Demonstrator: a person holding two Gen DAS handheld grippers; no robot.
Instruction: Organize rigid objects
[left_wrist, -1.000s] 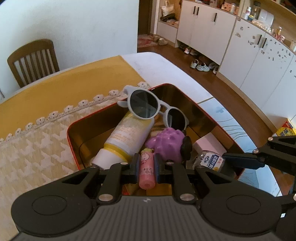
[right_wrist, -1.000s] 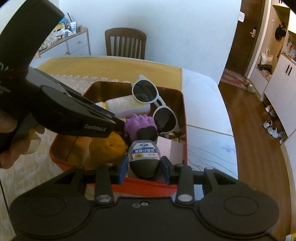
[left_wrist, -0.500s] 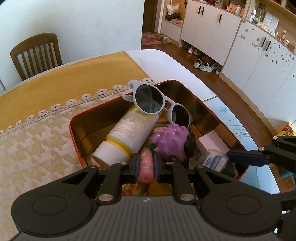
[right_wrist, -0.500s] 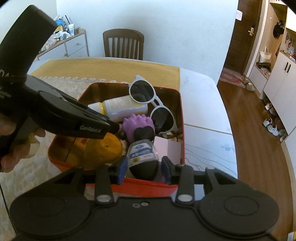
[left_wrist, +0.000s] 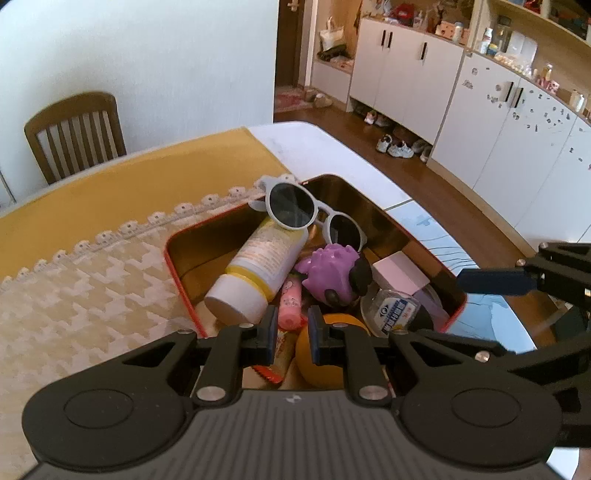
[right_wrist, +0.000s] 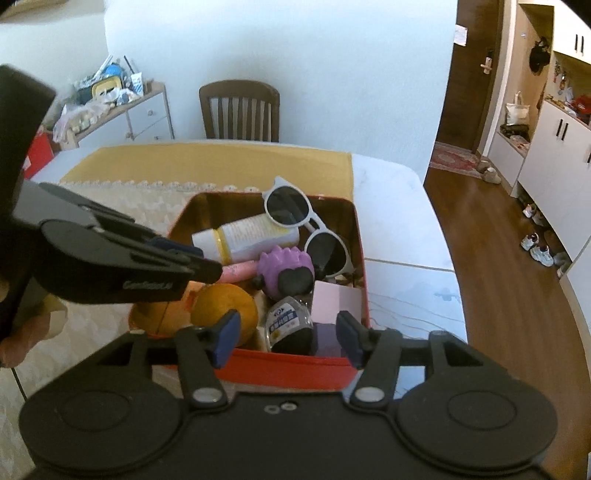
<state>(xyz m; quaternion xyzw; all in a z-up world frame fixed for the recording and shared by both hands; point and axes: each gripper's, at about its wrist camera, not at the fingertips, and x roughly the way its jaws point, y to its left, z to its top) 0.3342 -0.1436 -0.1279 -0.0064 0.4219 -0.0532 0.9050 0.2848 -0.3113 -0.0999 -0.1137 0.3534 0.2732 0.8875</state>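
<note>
A red tin box (right_wrist: 288, 363) (left_wrist: 173, 258) on the table holds white sunglasses (left_wrist: 306, 214) (right_wrist: 306, 221), a white bottle with a yellow band (left_wrist: 258, 273) (right_wrist: 243, 238), a purple spiky toy (left_wrist: 332, 273) (right_wrist: 284, 267), a pink tube (left_wrist: 290, 304) (right_wrist: 240, 268), an orange ball (right_wrist: 225, 308) (left_wrist: 332, 354), a small clear bottle with a black cap (right_wrist: 288, 326) (left_wrist: 395, 314) and a pink block (left_wrist: 399, 273) (right_wrist: 336, 301). My left gripper (left_wrist: 291, 334) is slightly open over the box, around the near end of the pink tube without clamping it. My right gripper (right_wrist: 286, 339) is open above the small bottle.
A yellow and white lace-edged cloth (left_wrist: 92, 280) covers the table left of the box. A wooden chair (right_wrist: 240, 110) stands at the far side. The white table edge (right_wrist: 424, 236) and the wood floor lie to the right.
Both grippers opened and pulled back up from the box. The left let go of the pink tube and the right let go of the small bottle; both now lie in the box.
</note>
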